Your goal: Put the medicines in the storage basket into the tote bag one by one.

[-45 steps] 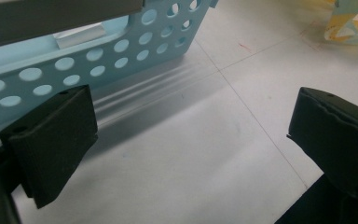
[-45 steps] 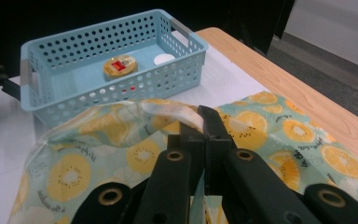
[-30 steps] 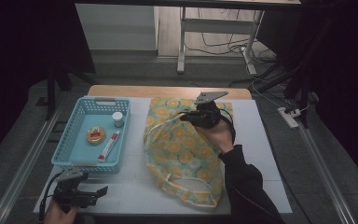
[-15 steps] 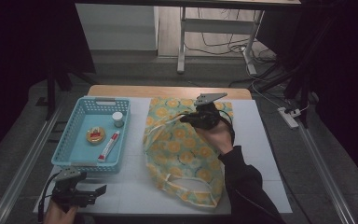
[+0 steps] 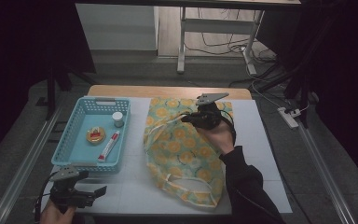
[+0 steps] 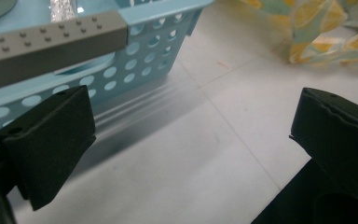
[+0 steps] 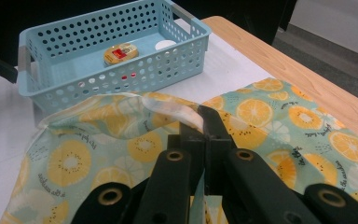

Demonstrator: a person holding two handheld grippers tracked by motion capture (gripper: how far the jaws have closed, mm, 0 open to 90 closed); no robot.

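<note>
Change: left gripper (image 5: pixel 81 196) is drifting slightly at the table's near edge; the bag is lying as before
Right gripper (image 5: pixel 189 118): jaws are clamping the rim of the yellow fruit-print fabric bag (image 5: pixel 182 154), holding its mouth raised
Left jaws: standing apart, empty, beside the perforated light-blue plastic basket (image 5: pixel 72 158)
Bag: lying mid-table, right of the basket

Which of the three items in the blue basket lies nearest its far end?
The small white-capped jar, standing by the far right corner of the blue basket; the round yellow tin and the tube lie nearer the person.
</note>
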